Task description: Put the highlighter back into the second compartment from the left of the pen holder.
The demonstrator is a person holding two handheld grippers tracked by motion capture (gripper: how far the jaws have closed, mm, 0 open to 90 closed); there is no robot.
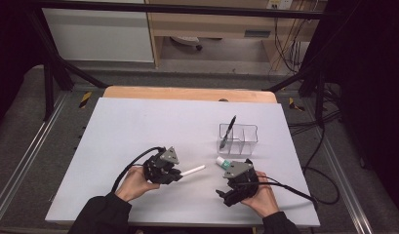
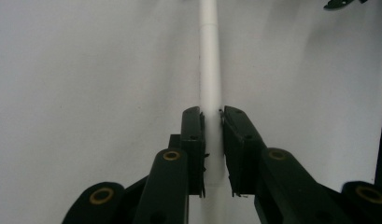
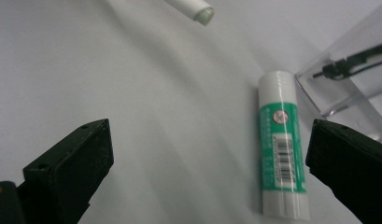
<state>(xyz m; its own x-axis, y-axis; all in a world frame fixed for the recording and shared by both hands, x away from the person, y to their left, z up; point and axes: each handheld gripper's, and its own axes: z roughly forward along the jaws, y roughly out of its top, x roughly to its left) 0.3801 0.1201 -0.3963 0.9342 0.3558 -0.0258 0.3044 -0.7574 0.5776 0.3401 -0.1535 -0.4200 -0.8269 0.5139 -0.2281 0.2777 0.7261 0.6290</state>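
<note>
My left gripper is shut on a white pen and holds it just above the white table, its free end pointing right. In the left gripper view the pads clamp the pen near its back end. My right gripper stands open at the front right, with nothing between its fingers. In the right gripper view the jaws are wide apart over a green and white glue stick, which lies flat on the table close to the right jaw. The glue stick is partly hidden by that gripper.
A clear plastic organiser with several compartments stands behind the glue stick, and a black pen leans in its left compartment. The organiser's corner is close to the right jaw. The white table top ends at a wooden strip at the back.
</note>
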